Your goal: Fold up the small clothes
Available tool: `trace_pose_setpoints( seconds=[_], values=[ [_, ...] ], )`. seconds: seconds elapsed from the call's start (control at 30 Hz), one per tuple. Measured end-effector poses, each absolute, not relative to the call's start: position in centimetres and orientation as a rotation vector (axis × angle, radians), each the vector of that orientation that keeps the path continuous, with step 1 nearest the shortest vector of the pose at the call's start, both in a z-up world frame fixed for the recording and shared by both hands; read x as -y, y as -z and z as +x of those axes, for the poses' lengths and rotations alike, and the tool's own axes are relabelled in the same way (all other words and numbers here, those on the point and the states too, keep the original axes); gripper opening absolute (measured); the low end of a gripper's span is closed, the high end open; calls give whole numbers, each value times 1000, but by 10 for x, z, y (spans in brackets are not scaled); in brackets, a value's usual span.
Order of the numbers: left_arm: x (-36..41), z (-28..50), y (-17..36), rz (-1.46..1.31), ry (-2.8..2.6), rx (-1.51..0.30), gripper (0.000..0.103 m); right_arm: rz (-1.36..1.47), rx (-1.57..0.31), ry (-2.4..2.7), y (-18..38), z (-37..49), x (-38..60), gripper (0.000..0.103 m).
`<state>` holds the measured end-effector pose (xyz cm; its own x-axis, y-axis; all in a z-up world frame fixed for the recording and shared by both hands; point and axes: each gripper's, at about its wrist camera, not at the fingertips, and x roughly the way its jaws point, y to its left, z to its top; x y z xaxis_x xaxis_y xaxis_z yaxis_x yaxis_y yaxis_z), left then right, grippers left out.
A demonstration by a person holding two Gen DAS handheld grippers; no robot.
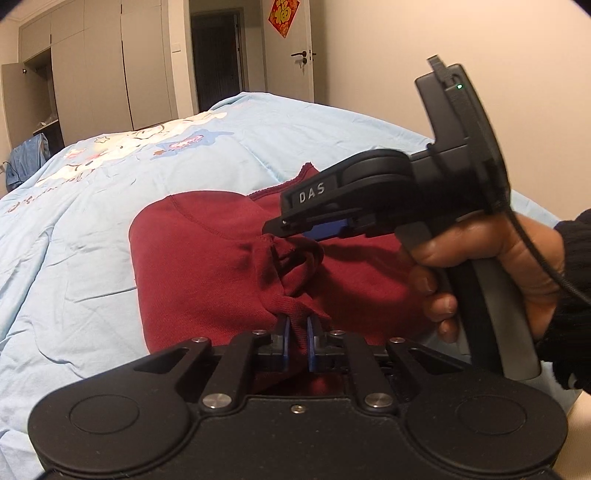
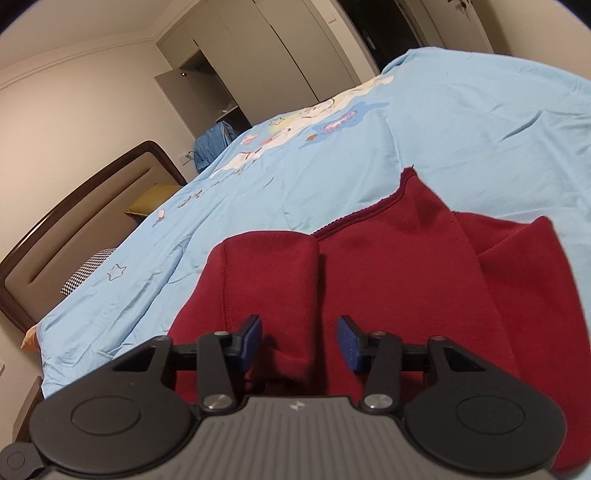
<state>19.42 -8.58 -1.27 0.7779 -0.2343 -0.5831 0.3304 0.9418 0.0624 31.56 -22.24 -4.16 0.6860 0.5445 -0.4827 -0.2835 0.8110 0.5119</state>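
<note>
Maroon sweatshirt (image 1: 207, 266) is lying partly folded on the light-blue quilt (image 1: 92, 221), looking soft, thick and floppy. Left gripper (image 1: 297, 328) is pinching its bunched ribbed edge; right gripper (image 2: 299, 341) is hovering spread.

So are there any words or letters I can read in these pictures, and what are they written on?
"DAS": raised letters on the side of the right gripper, seen from the left wrist.
"福": gold character on the red diamond decoration on the wall above the door.
Dark writing printed on the blue bedspread beside the cartoon figures: too blurred to read.
Nothing readable on the dark red garment or the left gripper.
</note>
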Motion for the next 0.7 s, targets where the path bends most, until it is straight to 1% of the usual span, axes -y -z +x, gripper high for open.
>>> trace_pose_setpoints(
  seconds=[0.03,0.1,0.13,0.2,0.4,0.7],
  values=[
    [86,194,12,165,308,-605,8,424,-669,-480,43,318,222,41],
    [88,194,11,168,309,-601,8,426,-668,-481,44,317,221,24],
    [90,194,11,171,309,-599,8,426,-664,-483,44,316,221,19],
    [93,192,10,173,315,-593,7,412,-648,-483,41,312,220,8],
    [107,191,7,191,354,-576,7,385,-569,-459,26,299,235,5],
    [135,189,5,221,440,-558,7,382,-523,-379,17,283,275,5]
  ],
)
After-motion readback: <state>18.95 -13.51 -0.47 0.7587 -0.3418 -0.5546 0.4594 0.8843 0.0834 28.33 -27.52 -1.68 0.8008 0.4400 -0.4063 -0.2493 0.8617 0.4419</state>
